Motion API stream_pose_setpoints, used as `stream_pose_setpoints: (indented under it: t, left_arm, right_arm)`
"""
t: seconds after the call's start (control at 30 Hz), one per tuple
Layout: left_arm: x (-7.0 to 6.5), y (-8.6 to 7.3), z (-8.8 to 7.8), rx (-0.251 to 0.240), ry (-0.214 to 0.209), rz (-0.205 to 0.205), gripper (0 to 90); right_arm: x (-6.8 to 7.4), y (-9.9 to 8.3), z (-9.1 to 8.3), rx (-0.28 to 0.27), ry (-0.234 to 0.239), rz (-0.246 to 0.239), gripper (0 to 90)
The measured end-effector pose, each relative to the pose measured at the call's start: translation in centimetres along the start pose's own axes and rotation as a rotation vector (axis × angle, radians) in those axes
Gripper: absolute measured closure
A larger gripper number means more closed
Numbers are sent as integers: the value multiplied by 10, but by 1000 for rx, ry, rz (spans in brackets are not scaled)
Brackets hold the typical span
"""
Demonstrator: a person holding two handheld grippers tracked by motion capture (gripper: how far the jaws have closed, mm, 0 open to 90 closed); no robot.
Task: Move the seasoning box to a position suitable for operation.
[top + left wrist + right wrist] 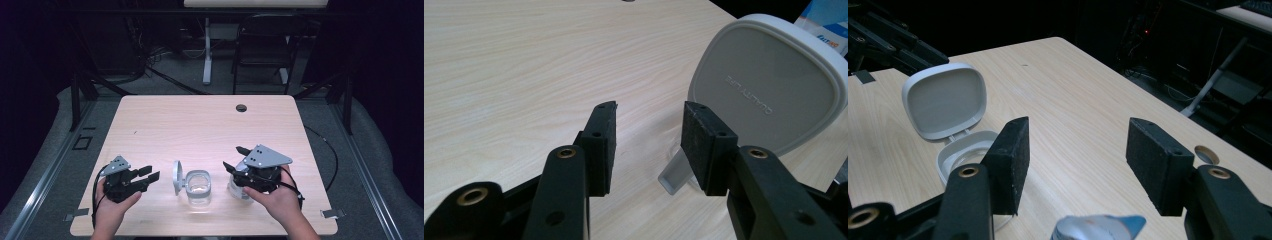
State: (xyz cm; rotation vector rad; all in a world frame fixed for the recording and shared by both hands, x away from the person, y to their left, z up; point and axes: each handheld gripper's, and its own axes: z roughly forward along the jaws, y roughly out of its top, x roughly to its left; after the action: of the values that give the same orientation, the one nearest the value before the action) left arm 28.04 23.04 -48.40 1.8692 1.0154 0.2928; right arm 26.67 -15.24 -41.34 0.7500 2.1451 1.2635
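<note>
Upright lid (177, 176) blocks left side of container (198, 187); top open

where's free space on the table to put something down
The far half of the table, from the open jar up to the cable hole, is bare. The near edge is crowded: left gripper, jar with lid up, right gripper.

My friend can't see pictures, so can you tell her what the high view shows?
A clear container with its grey hinged lid flipped open stands near the front of a light wooden table, between a person's two hands. Each hand holds a black tool with open jaws, the left tool beside the lid and the right tool above a small packet.
</note>
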Motion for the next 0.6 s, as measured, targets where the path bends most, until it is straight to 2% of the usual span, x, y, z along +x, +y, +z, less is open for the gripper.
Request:
stream_pose_setpoints:
  t: [0.07,0.27,0.4,0.6]
  left_arm:
    - [0,0,0,9,2,-4,580]
    - [0,-2,2,15,7,4,580]
    - [0,-3,3,23,7,7,580]
    - [0,-1,-3,-2,5,-14,580]
  right_arm:
    - [-3,-5,-2,-4,-3,25,429]
    - [-9,-18,-8,-18,-13,61,434]
    - [-11,-21,-14,-34,-16,67,431]
    - [-15,-23,-21,-49,-30,72,426]
